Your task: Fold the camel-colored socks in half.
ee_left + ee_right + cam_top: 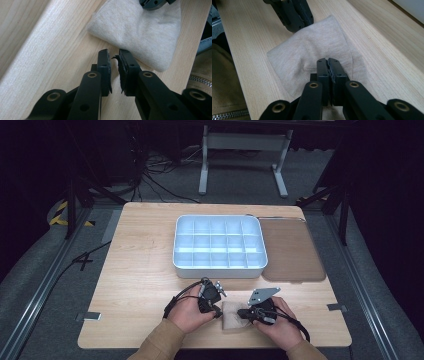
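Right tongs: closed, jaws pressed flat together, tips on the near part of the folded beige cloth; whether a fold of fabric is caught between the pads I cannot tell.
Left tongs: nearly closed, a narrow slit between the pads and nothing in it, tips just short of the cloth's edge, above the bare wood.
Cloth: lies flat on the near edge of the counter, between the two hands, well apart from the tray.
Step in hand, as I judge it: flattening or folding the cloth, right side pinning, left side about to take an edge.
Doing it well: keep the right tips pressing down so the cloth cannot slide; open the left jaws a little, slip one pad under the edge, pinch a single layer only, and lift low.
Risk: a pull before the pinch sets would drag the whole piece off the counter's edge.
Compartment tray: white, empty cells, mid-counter.
Brown lid: flat, touching the tray's right side.
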Demonstrator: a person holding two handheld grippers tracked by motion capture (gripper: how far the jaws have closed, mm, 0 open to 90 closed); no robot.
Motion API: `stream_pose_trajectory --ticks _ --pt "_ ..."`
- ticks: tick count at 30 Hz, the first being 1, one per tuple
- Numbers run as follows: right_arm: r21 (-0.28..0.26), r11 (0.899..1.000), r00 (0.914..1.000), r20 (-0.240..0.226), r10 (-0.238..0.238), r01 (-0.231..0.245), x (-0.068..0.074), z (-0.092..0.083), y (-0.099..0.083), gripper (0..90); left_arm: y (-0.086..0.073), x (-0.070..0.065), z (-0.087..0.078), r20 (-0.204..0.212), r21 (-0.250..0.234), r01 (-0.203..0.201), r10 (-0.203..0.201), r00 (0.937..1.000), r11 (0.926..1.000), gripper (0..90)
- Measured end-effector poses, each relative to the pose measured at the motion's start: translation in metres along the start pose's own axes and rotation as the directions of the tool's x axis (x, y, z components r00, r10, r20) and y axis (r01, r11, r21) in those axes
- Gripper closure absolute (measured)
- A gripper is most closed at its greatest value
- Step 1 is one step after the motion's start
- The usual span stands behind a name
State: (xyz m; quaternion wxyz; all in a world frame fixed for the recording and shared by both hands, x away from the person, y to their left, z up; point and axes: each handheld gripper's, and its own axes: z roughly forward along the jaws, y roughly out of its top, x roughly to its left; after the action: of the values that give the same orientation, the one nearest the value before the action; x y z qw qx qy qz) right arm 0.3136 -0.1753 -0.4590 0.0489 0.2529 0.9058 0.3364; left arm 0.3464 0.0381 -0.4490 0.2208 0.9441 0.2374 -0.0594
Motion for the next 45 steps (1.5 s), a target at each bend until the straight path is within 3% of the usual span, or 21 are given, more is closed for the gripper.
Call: stream_pose_trajectory --ticks 10,20,31,37,45 --pt "-0.006 1.000 1.0000 0.003 0.001 -0.001 0.000 0.000 -0.001 88.6 0.004 -0.004 -0.002 0.004 -0.015 -0.020 0.020 0.9998 0.9997 78.8" --pt "-0.019 1.000 1.0000 0.003 0.004 -0.004 0.000 0.000 -0.004 88.6 0.010 -0.010 -0.002 0.029 -0.072 -0.044 0.046 0.9985 0.9964 79.7" --pt "-0.022 1.000 1.0000 0.008 -0.001 0.002 0.001 0.000 -0.004 88.6 0.018 -0.020 -0.005 0.032 -0.115 -0.094 0.098 0.9946 0.9889 79.6" --pt "-0.021 1.000 0.9999 0.012 0.000 0.001 0.002 0.000 -0.004 88.4 0.022 -0.025 -0.003 0.062 -0.158 -0.113 0.124 0.9903 0.9810 79.0" --pt "-0.018 1.000 0.9998 0.018 -0.002 0.002 0.003 0.000 -0.004 88.0 0.023 -0.027 0.000 0.060 -0.155 -0.125 0.135 0.9890 0.9800 78.5"
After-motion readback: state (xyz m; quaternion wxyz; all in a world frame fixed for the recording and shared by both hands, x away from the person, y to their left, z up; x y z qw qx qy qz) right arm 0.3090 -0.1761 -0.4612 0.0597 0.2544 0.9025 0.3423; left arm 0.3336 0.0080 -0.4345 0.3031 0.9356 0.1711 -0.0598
